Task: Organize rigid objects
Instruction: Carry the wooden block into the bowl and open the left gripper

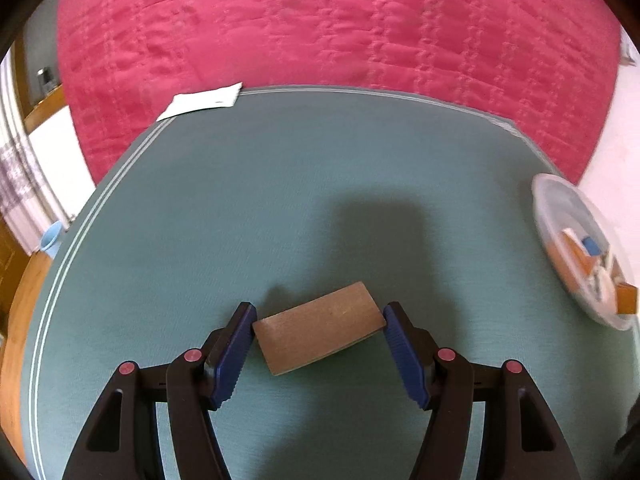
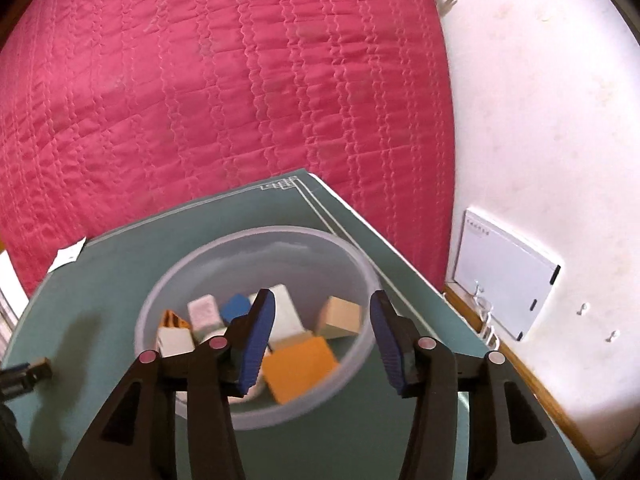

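Several blocks already sit in the clear bowl (image 2: 256,320) at lower centre, beneath the right gripper (image 2: 322,344), its jaws parted and empty. The left gripper (image 1: 320,344) clamps a brown block (image 1: 318,326) above the green mat (image 1: 280,200), not yet binned.

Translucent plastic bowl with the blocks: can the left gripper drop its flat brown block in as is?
Probably yes. The left gripper grips the flat brown block; bare green mat lies between it and the translucent plastic bowl, though the right gripper hovers over that bowl.
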